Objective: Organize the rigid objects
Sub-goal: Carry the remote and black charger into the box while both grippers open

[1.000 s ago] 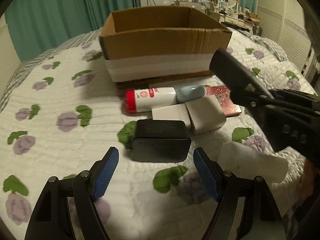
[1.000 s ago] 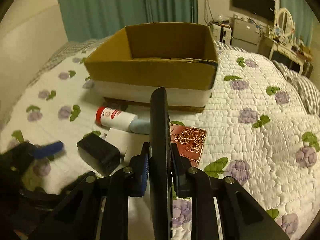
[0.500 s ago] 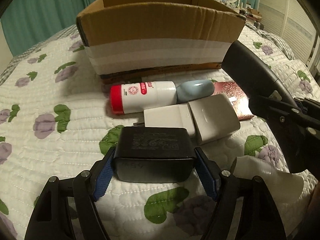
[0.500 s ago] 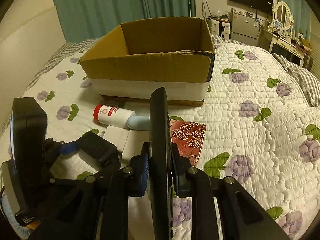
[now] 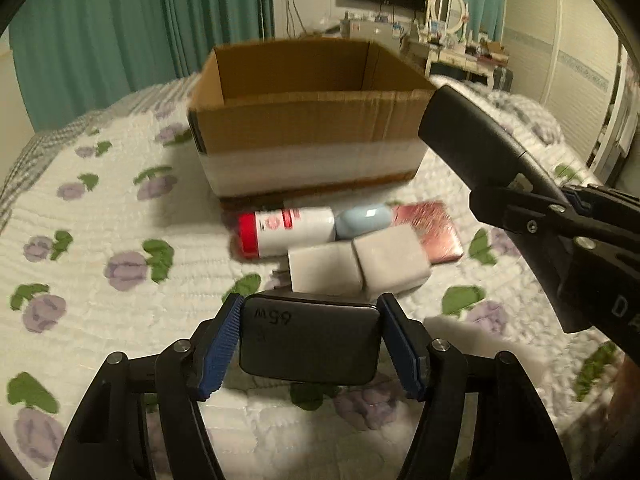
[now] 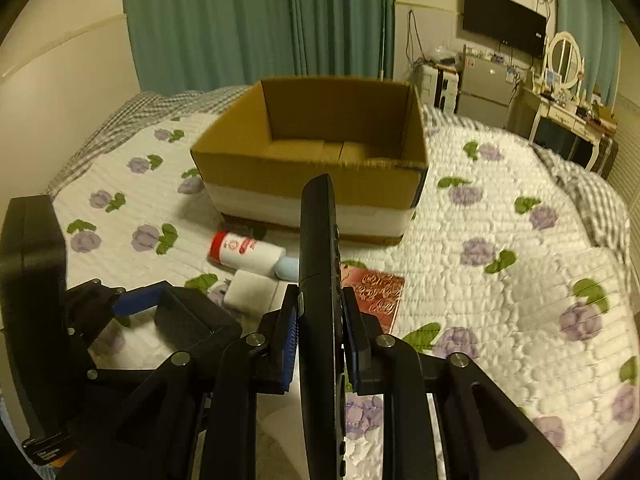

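My left gripper (image 5: 310,344) is shut on a black power adapter (image 5: 310,344) marked 65W and holds it above the quilt. My right gripper (image 6: 320,336) is shut on a long black remote (image 6: 320,264), held edge-up; the remote also shows in the left wrist view (image 5: 476,152). An open cardboard box (image 5: 304,120) stands ahead, and shows in the right wrist view (image 6: 312,176). Before it lie a white bottle with a red cap (image 5: 288,232), a pale blue object (image 5: 362,220), two white blocks (image 5: 356,264) and a red patterned card (image 5: 434,228).
The bed's quilt (image 5: 100,240) has purple flowers. A white paper sheet (image 5: 480,344) lies at the right near my grippers. Green curtains (image 6: 260,24), a TV (image 6: 504,20) and a dresser (image 6: 568,116) stand behind the bed.
My left gripper closed on the black adapter and lifted it off the quilt. My right gripper rose and moved toward the box with the remote.
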A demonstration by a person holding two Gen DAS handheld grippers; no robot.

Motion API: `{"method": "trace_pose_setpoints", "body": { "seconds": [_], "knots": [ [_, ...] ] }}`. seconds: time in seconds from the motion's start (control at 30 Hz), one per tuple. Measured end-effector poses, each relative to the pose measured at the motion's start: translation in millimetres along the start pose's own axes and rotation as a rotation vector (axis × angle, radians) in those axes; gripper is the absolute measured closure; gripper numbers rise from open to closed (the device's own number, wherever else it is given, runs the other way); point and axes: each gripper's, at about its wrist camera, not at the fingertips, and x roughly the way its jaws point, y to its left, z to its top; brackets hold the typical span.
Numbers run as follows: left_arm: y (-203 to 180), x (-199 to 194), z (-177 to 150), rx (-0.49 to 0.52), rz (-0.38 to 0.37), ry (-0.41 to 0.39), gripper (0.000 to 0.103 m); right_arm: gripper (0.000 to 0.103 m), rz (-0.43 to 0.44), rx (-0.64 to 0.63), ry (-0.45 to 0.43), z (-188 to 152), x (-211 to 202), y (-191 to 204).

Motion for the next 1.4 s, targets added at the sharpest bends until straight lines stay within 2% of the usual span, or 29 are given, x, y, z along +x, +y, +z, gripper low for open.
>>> {"method": "trace_pose_setpoints", "body": {
  "seconds": [0.4,0.7,0.9,1.07,1.27,1.4],
  "knots": [
    [15,-73,46,-0.040,0.018,-0.187,0.035,0.084,-0.015,-0.010,-0.113,42,-63,0],
    [24,-80,97,-0.014,0.064,-0.260,0.035,0.084,0.012,-0.039,-0.206,101,-78,-5],
    [30,-63,144,-0.003,0.078,-0.306,0.035,0.084,0.049,-0.043,-0.239,144,-54,-10],
    [33,-25,178,0.014,0.084,-0.297,0.035,0.084,0.063,-0.042,-0.251,170,-24,-18],
    [37,30,192,0.017,0.088,-0.247,0.035,0.084,0.072,-0.012,-0.238,189,27,-38],
    [41,57,190,0.004,0.088,-0.205,0.035,0.084,0.080,0.011,-0.211,187,55,-52]
  ]
}}
